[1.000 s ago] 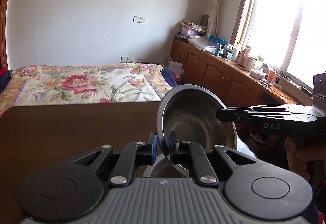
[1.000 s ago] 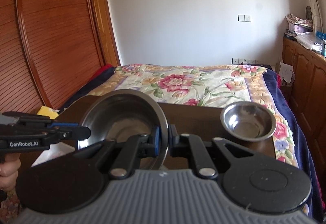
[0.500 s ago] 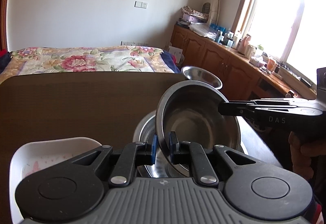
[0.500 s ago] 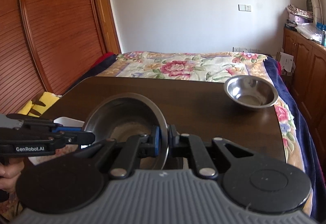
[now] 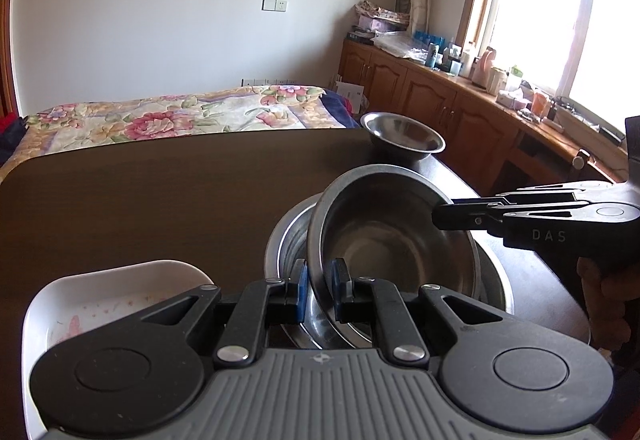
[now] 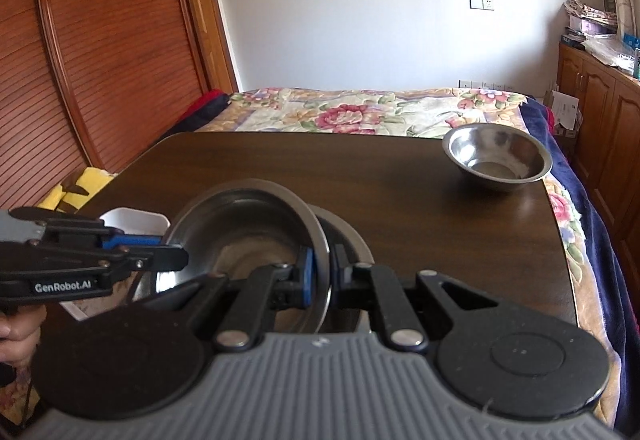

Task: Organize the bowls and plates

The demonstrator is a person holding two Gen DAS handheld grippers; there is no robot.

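Observation:
Both grippers hold one steel bowl (image 5: 384, 232) by opposite rims. My left gripper (image 5: 319, 290) is shut on its near rim; in the right wrist view my right gripper (image 6: 322, 270) is shut on the same steel bowl (image 6: 244, 232). The bowl hangs tilted, partly inside a larger steel bowl (image 5: 292, 236) that rests on the dark table (image 5: 160, 191); the larger steel bowl (image 6: 348, 236) also shows behind the held one. A smaller steel bowl (image 5: 402, 135) stands alone near the table's far corner, seen too as the smaller steel bowl (image 6: 498, 155).
A white rectangular dish (image 5: 112, 300) lies on the table left of the bowls. Beyond the table is a bed with a floral cover (image 5: 172, 115). Wooden cabinets (image 5: 460, 107) run along the right, a wooden sliding door (image 6: 100, 39) along the left.
Both grippers have come down with the held bowl, from above the table into the larger bowl. The white dish and the far small bowl came into view.

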